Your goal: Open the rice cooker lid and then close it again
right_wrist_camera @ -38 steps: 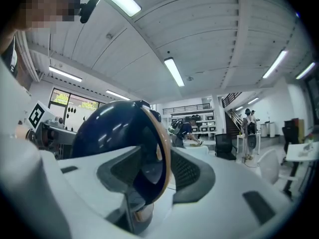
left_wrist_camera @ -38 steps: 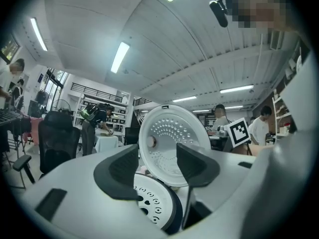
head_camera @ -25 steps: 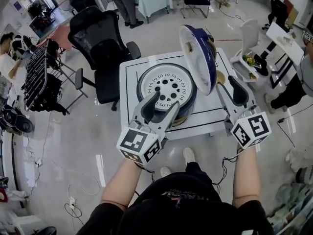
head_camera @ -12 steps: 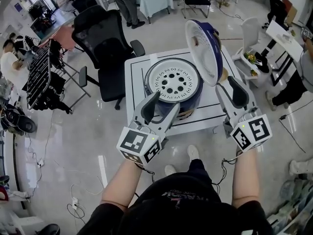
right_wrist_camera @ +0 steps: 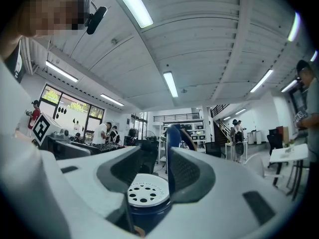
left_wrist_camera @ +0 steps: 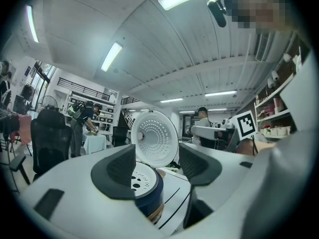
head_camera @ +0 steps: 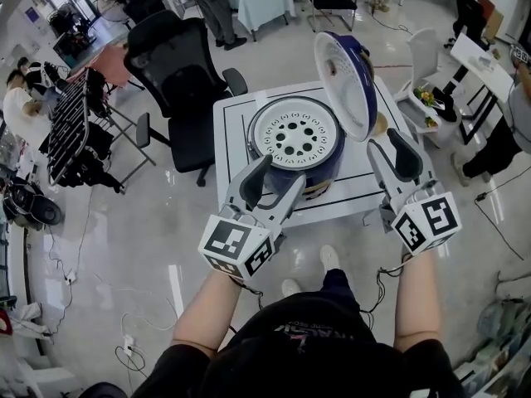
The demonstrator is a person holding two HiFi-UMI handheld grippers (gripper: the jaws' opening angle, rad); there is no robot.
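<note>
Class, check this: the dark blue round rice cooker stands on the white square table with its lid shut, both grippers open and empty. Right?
No: the white-lined lid stands raised open, as the head view shows. The dark blue round rice cooker does stand on the white square table, and the left gripper and right gripper are open and empty.

My left gripper (head_camera: 275, 179) hovers just in front of the rice cooker (head_camera: 328, 172) with its jaws apart and nothing in them. My right gripper (head_camera: 390, 154) is near the cooker's right side, also apart and empty. The lid (head_camera: 348, 81) stands raised on the right above the perforated inner plate (head_camera: 290, 135). The cooker sits on a white table (head_camera: 232, 139), and a black chair (head_camera: 174, 73) stands beyond it.
</note>
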